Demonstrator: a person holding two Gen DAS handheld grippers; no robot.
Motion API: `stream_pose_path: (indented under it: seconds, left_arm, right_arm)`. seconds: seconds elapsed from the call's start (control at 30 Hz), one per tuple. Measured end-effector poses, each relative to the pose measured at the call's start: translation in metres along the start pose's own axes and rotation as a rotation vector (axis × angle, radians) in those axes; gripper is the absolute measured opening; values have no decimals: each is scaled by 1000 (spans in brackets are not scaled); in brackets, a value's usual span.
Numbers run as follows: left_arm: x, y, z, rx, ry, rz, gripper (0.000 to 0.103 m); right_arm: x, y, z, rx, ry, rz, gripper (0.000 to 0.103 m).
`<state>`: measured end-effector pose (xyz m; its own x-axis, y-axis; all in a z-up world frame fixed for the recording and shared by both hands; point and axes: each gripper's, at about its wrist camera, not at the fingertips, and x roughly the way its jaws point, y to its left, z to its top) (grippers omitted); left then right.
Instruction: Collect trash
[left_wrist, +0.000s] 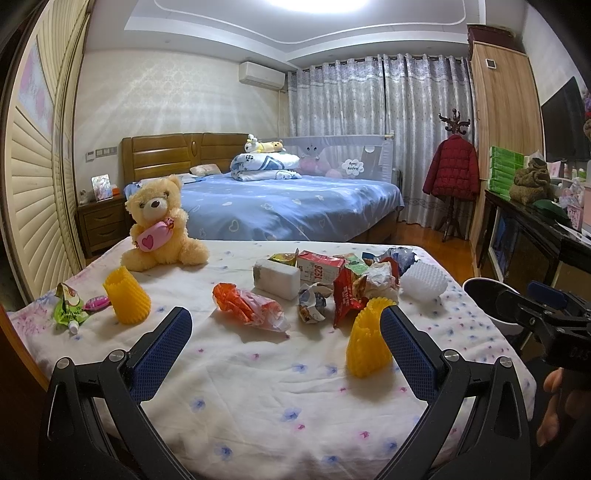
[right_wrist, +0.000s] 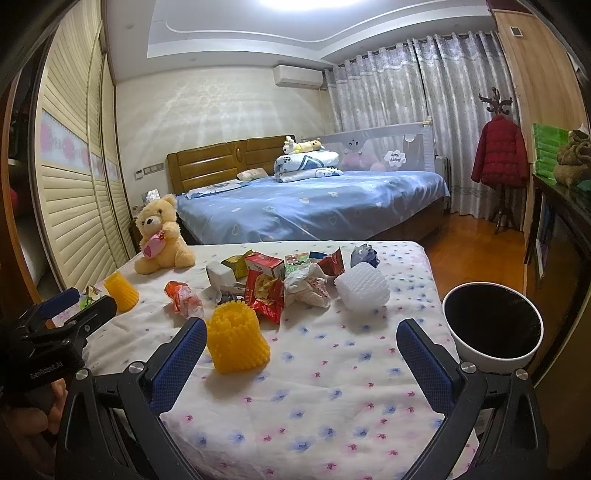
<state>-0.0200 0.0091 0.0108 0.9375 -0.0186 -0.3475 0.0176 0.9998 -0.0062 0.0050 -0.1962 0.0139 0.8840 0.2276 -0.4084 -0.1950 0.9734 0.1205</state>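
Bedroom light falls on a floral-sheeted surface (right_wrist: 332, 369) strewn with rubbish, and nothing looks collected yet. Closest in is a yellow foam fruit net (right_wrist: 236, 341), standing upright just beside the left finger of the right hand-held gripper (right_wrist: 301, 354); in the left wrist view that same net (left_wrist: 367, 341) sits against the inner face of the left hand-held gripper's right finger. Behind it comes the main heap: a red snack wrapper (right_wrist: 264, 297), crumpled paper (right_wrist: 308, 290), a red-and-white carton (right_wrist: 264, 264), an orange plastic wrapper (right_wrist: 183, 297) and a white foam net (right_wrist: 364, 290). Further left stands a second yellow net (right_wrist: 120, 291), with a green packet (left_wrist: 68, 306) beside it near the edge. The teddy bear (right_wrist: 160, 236) at the back corner looks like a keeper, not trash. Off the right edge waits a white bin with a black liner (right_wrist: 493, 326), mouth tilted towards us. Both hand-held grippers hover low over the near edge, jaws spread wide and empty, pointing across the sheet. My call: the near yellow net goes first. It is soft, so centre it between the fingers, close gently around its middle, lift clear of the sheet, then swing right to the bin.
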Motion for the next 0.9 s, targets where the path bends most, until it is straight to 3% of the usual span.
stream_pose_path:
  seconds: [0.53, 0.9]
  left_arm:
    - [9, 9, -6, -9, 32, 9, 103]
    - [50, 42, -15, -65, 148, 49, 103]
  right_arm:
    - [9, 1, -4, 8, 36, 25, 103]
    - [38, 12, -12, 5, 130, 108, 100]
